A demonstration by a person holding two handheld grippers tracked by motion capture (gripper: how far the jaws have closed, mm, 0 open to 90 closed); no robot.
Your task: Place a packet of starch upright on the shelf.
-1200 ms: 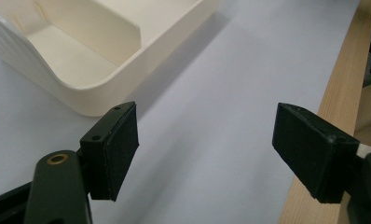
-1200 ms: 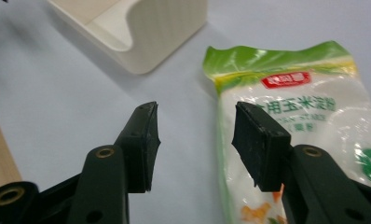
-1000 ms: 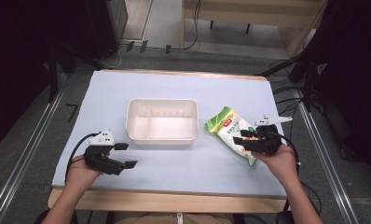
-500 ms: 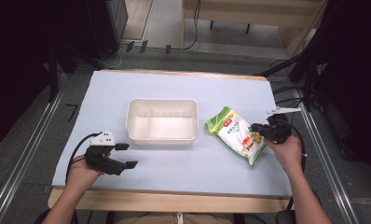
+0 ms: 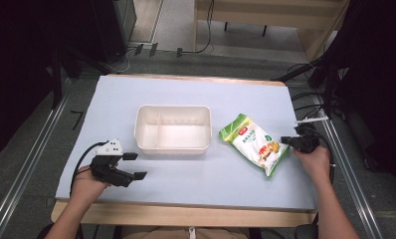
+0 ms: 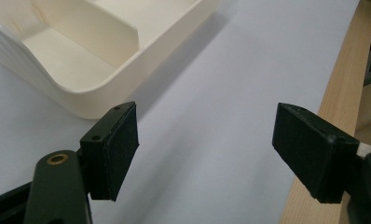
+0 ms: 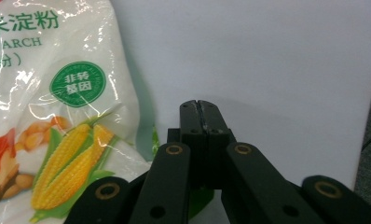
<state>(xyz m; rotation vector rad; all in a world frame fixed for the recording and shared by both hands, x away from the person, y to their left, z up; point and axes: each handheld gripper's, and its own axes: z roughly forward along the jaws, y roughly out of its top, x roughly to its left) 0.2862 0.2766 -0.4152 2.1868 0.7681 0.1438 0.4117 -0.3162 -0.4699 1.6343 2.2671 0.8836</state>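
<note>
Left gripper rests near-left on the counter, fingers spread, nothing between them. Divided cream tray sits centre, empty. Corn starch bag lies flat just right of it. Right gripper at the bag's right edge, fingers having just closed, pressed together beside the bag, not on it. Judged step: approach to grasp. Next: reopen, straddle the bag's edge, pinch.
</note>
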